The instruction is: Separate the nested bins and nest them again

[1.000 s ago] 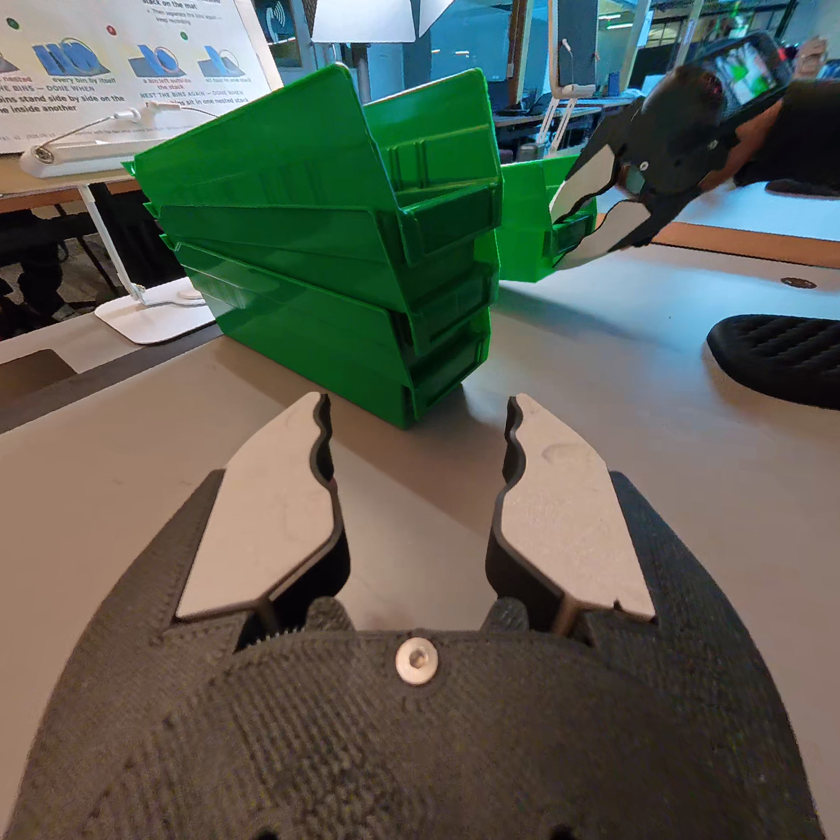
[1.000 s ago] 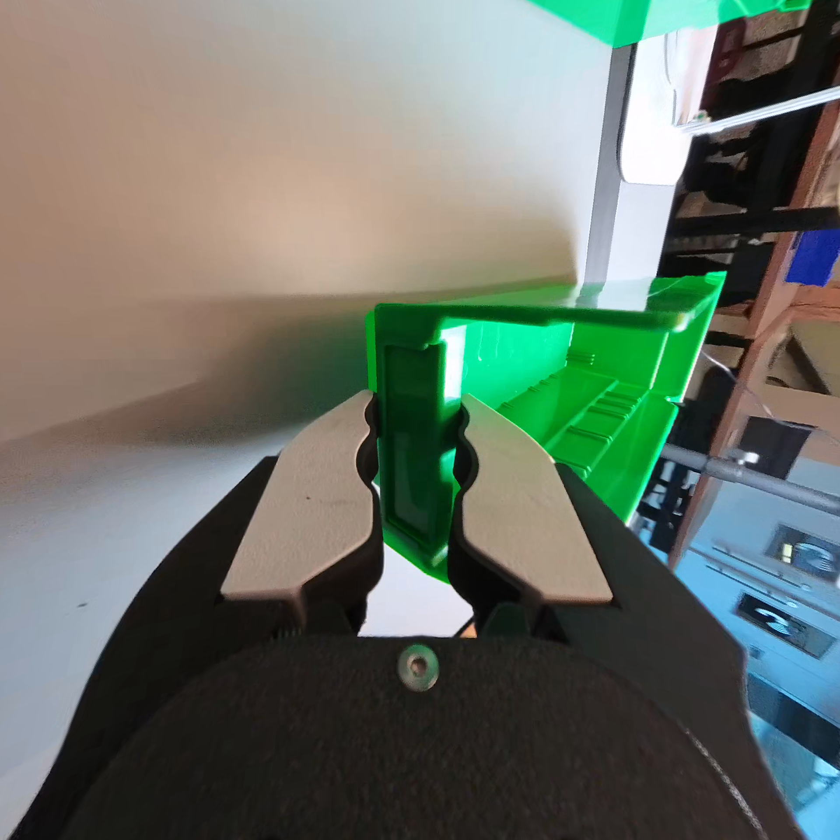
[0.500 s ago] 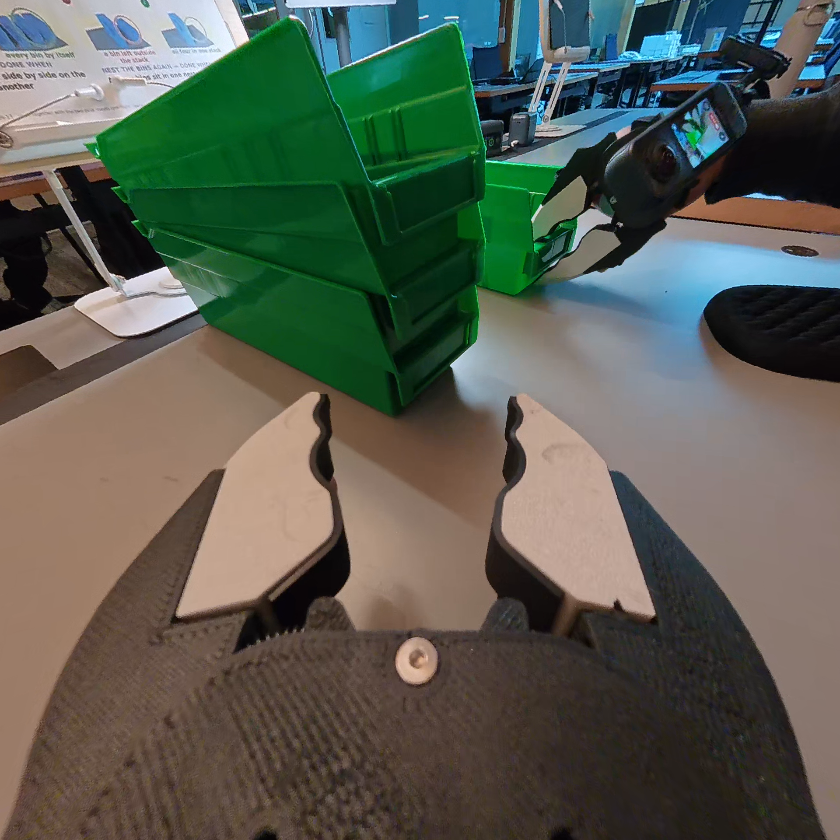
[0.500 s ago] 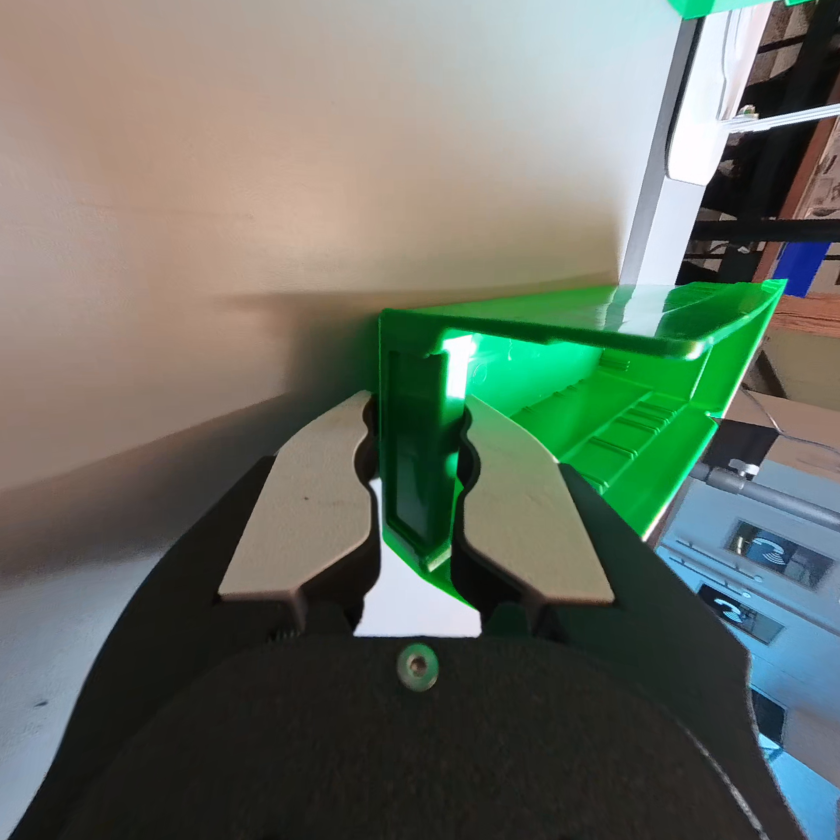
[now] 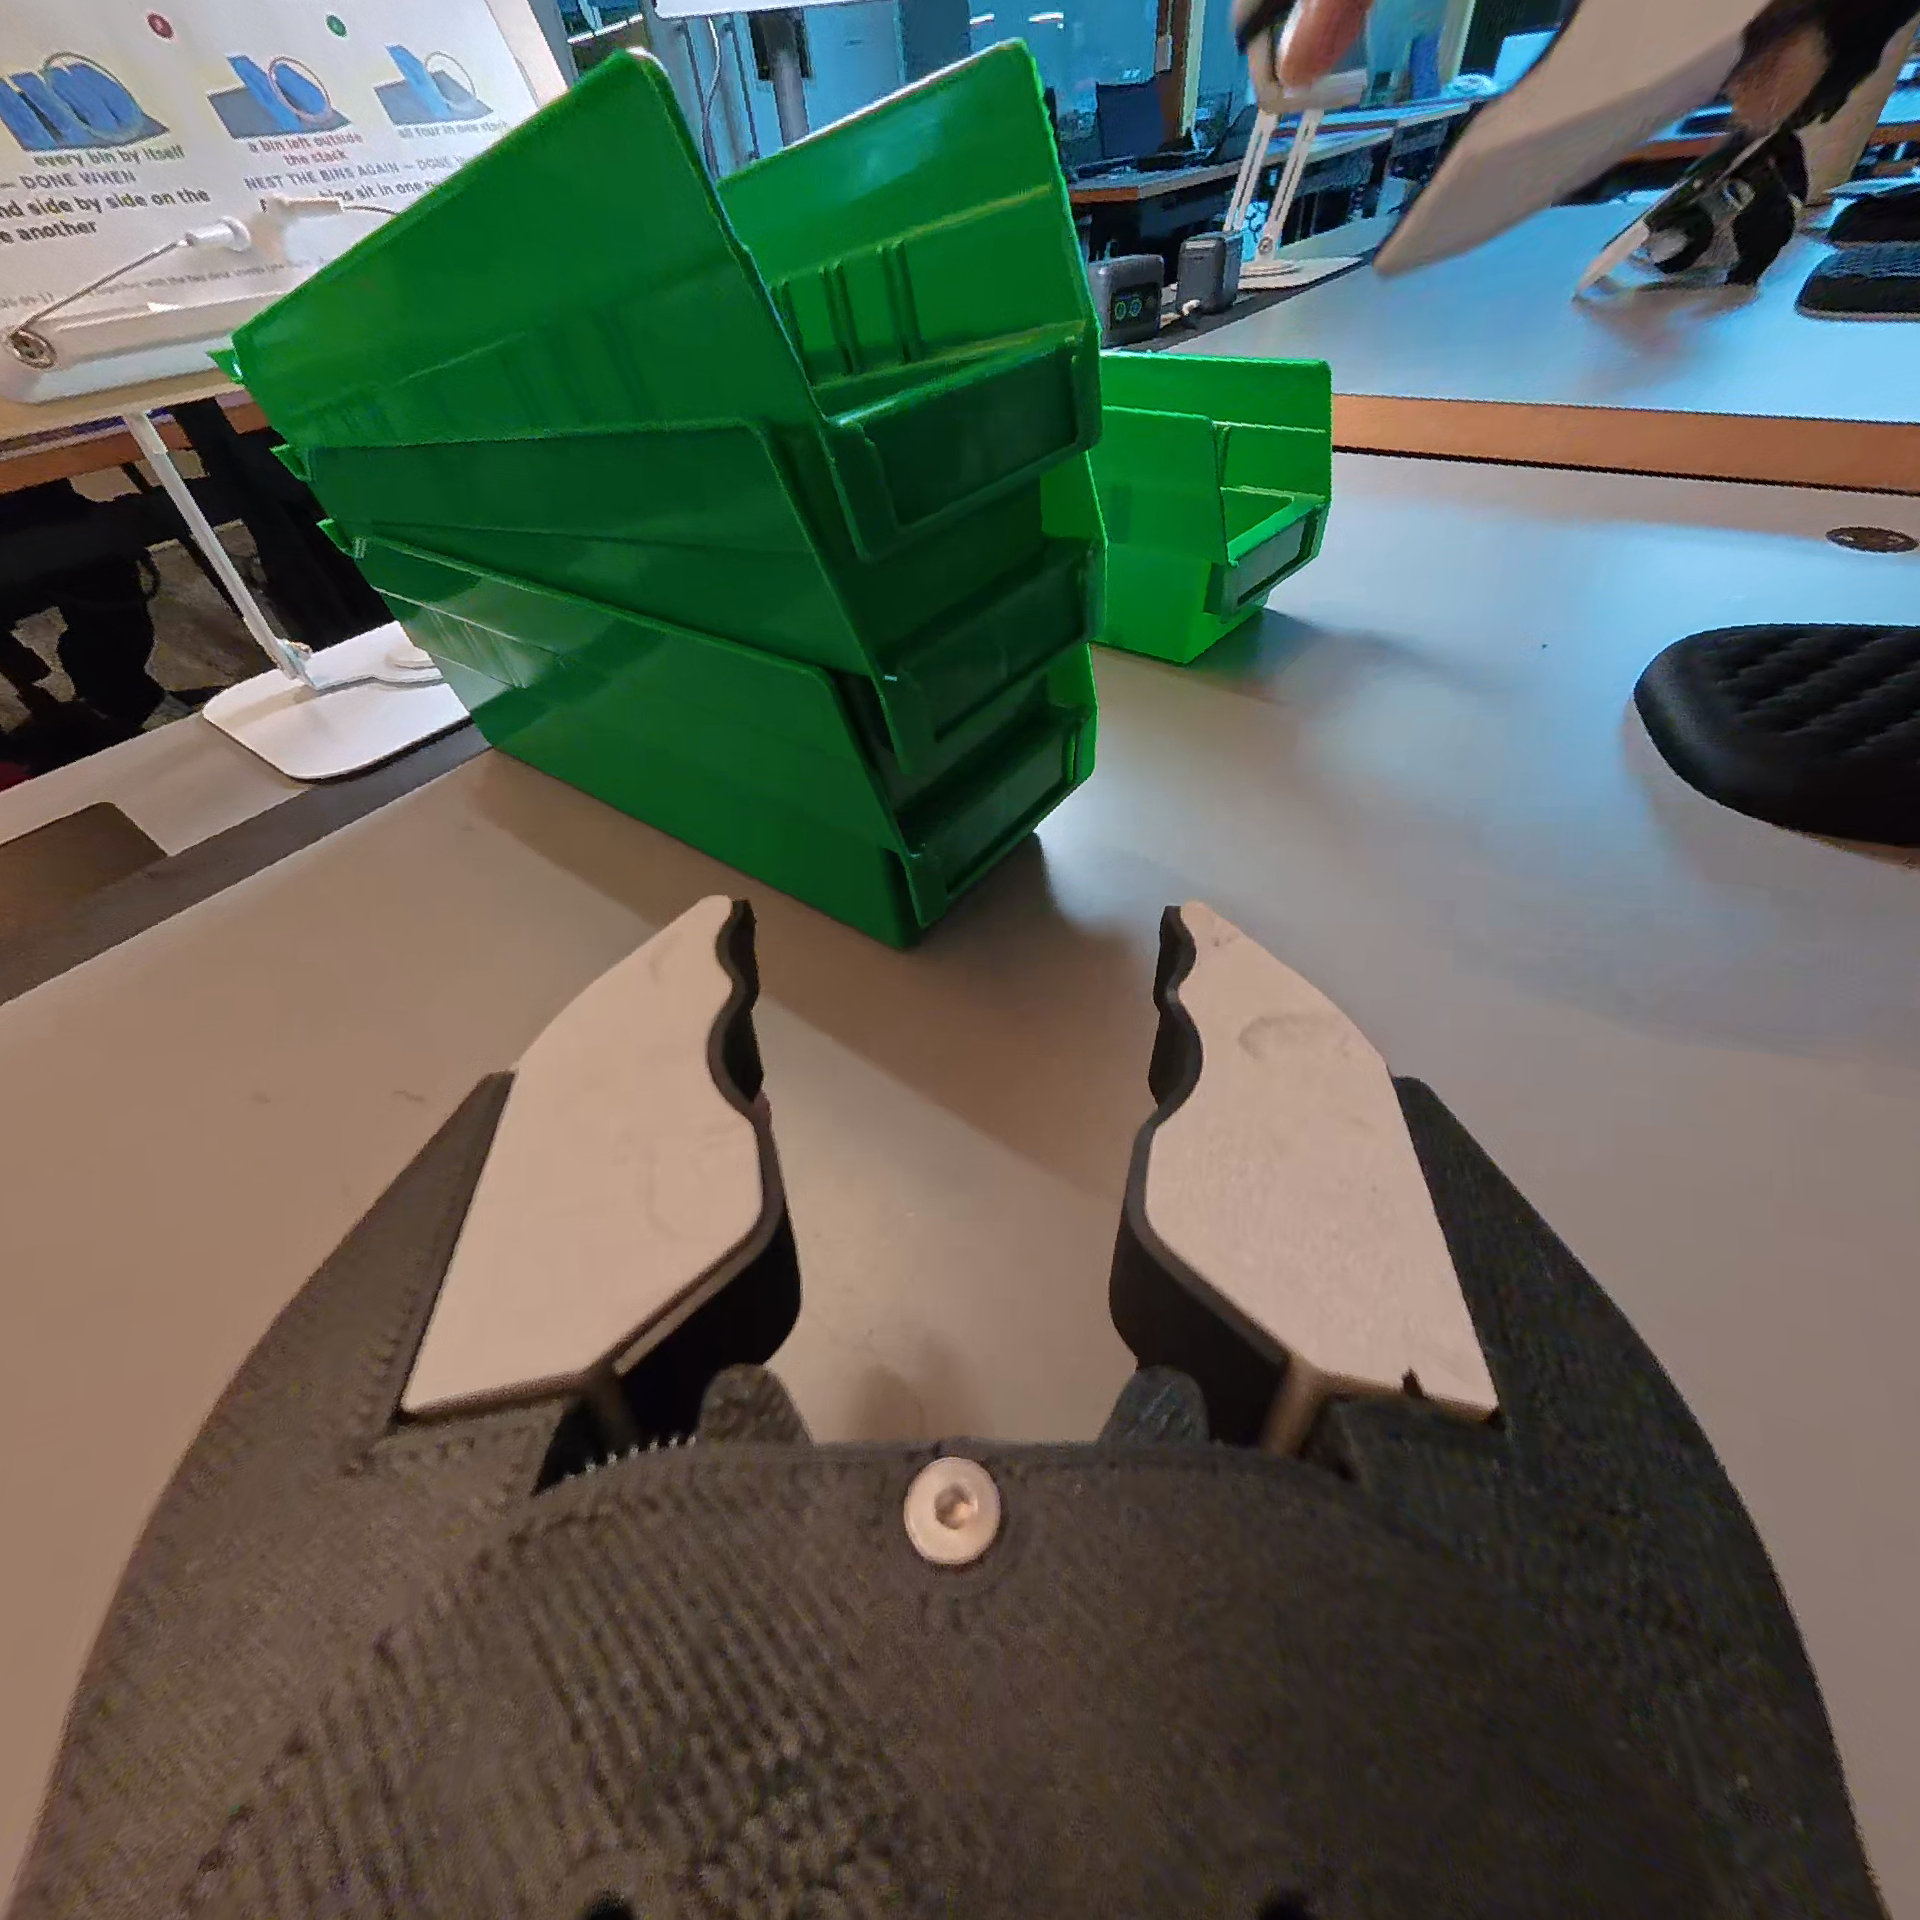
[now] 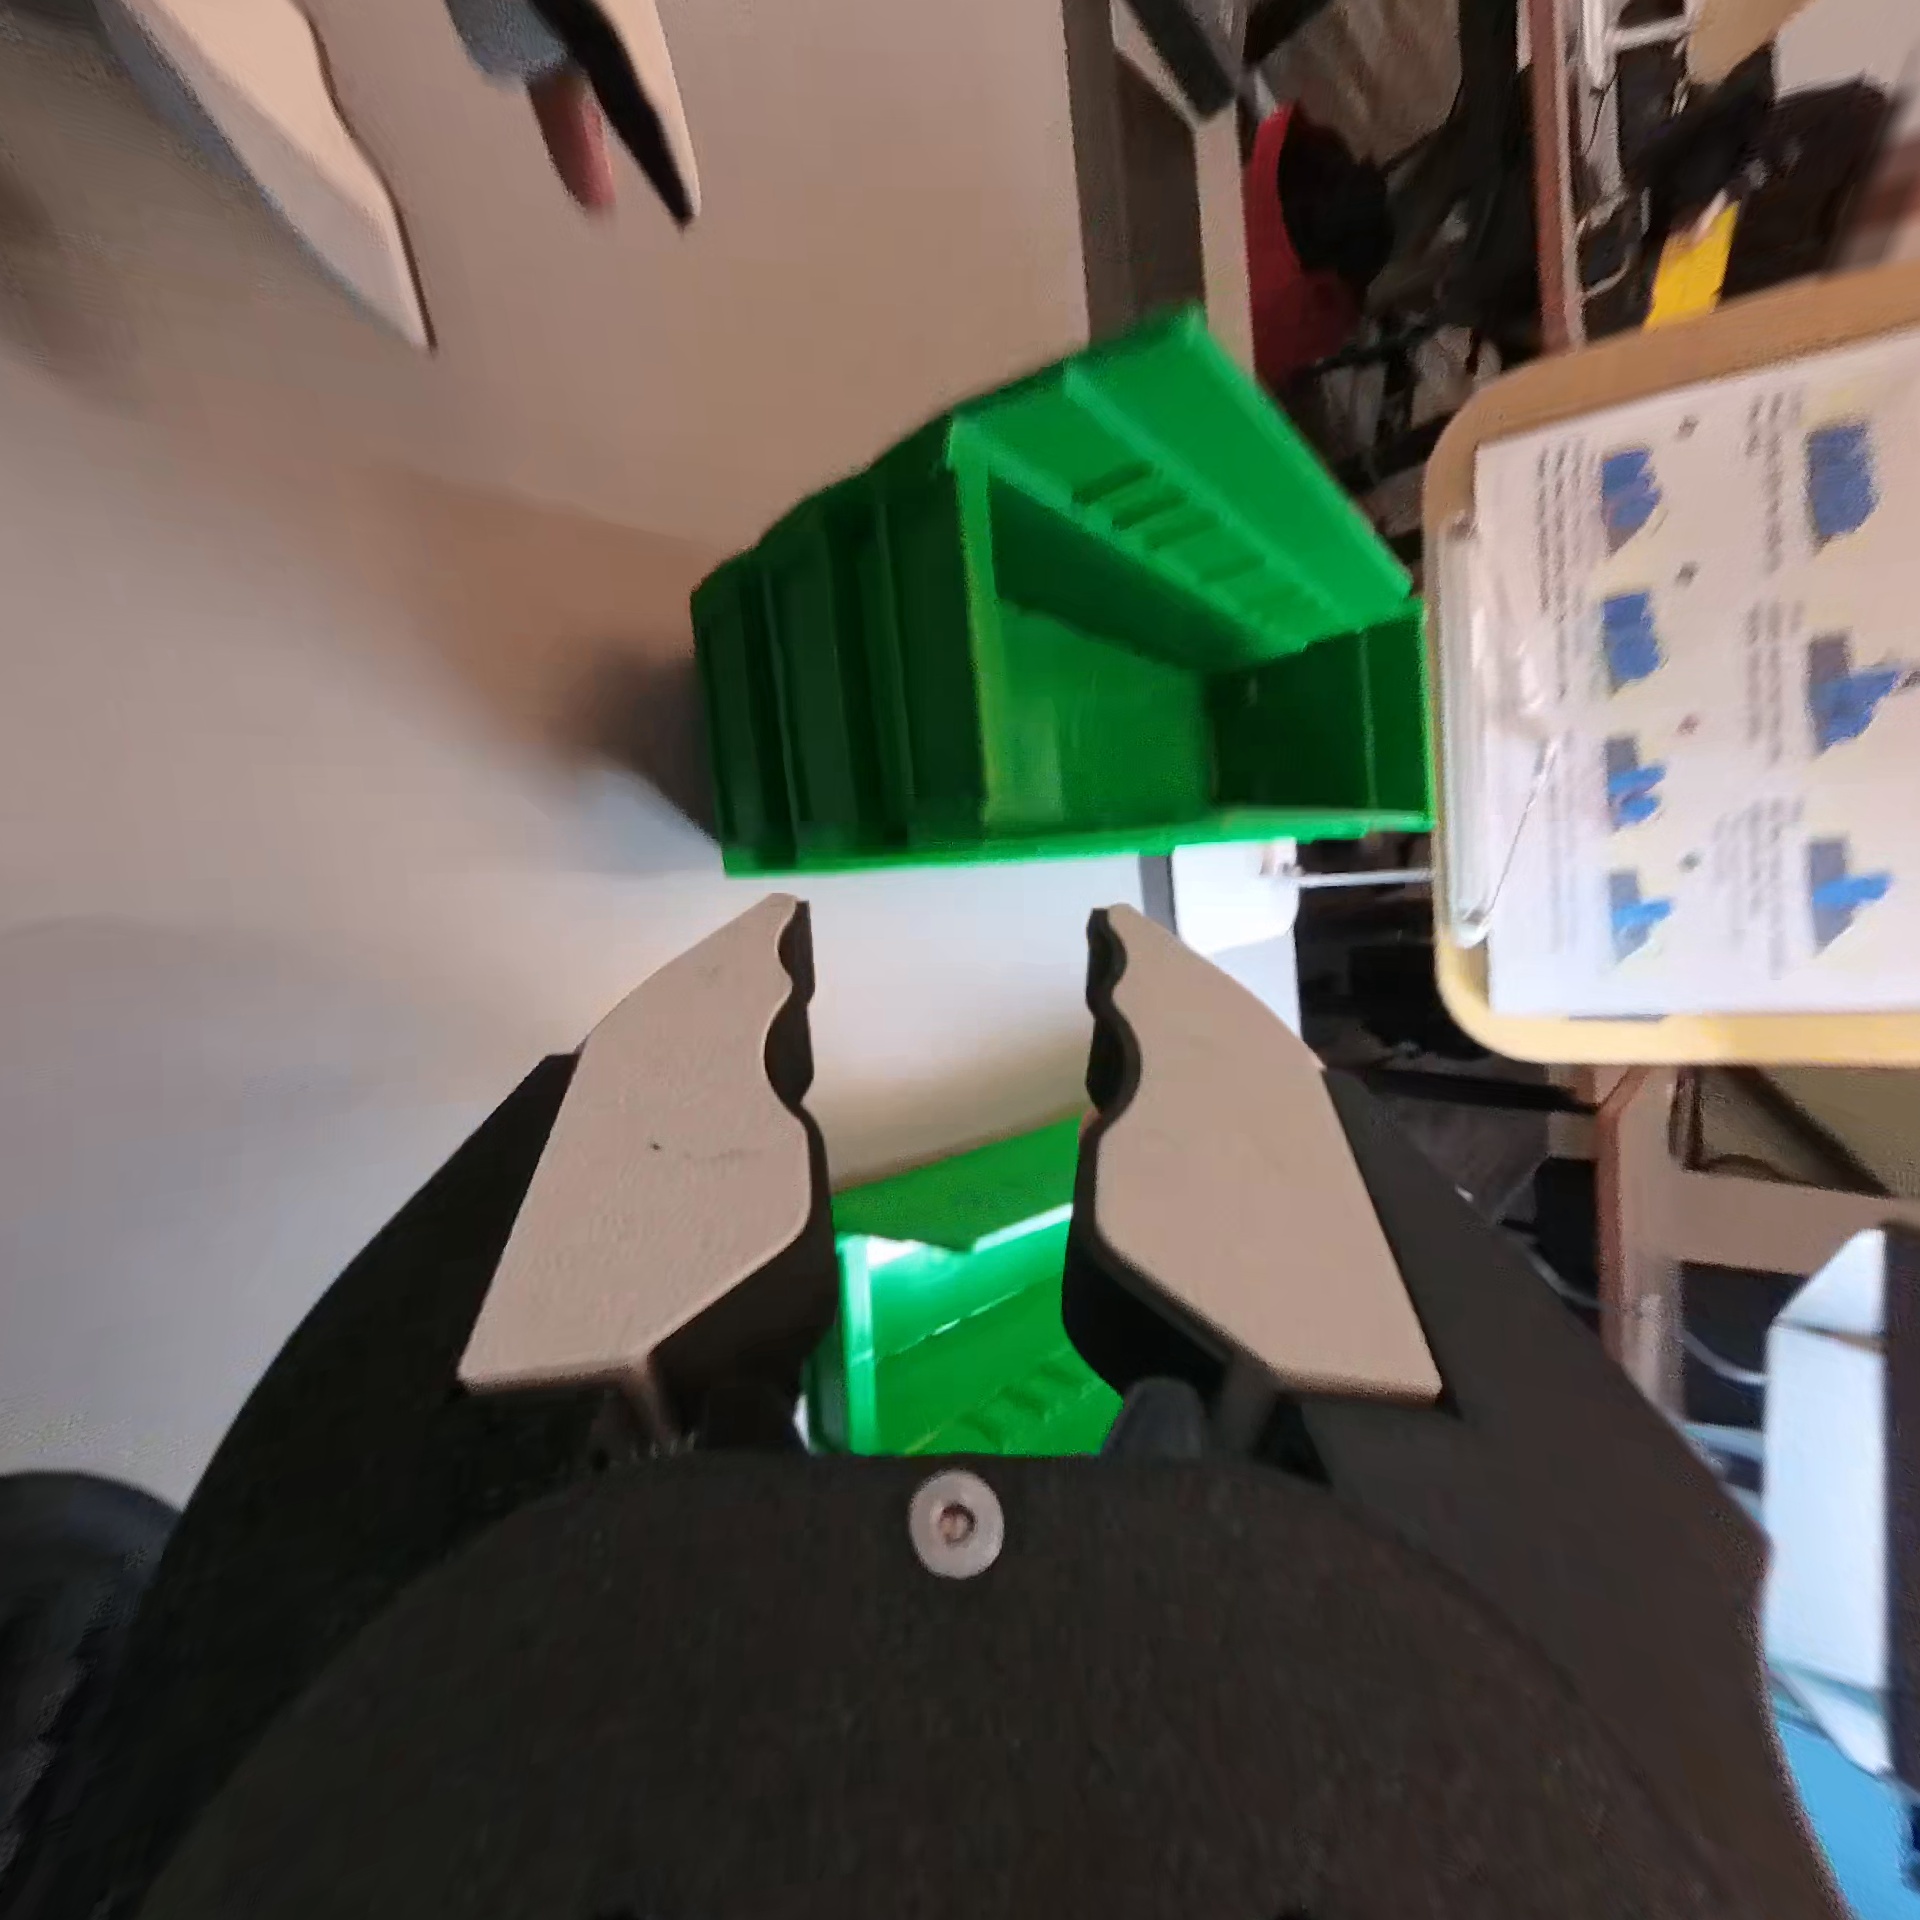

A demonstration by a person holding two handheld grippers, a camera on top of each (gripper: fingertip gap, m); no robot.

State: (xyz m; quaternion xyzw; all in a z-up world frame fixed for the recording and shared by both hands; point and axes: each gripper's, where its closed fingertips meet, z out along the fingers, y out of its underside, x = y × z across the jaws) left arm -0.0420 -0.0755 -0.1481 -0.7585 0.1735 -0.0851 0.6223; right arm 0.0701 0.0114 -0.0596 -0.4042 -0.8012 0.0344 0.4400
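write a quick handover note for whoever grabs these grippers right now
Left gripper: open and empty, low over the table, pointing at the stack of nested green bins.
Right gripper: open and empty, lifted above the table; it shows blurred at the top right of the left wrist view.
Bins: the stack stands on the table, its top bin tilted up. One separated green bin stands on the table just behind and right of the stack, apart from both grippers.
Done: one bin is off the stack.
Left: separate the bins in the stack, then nest all of them again.
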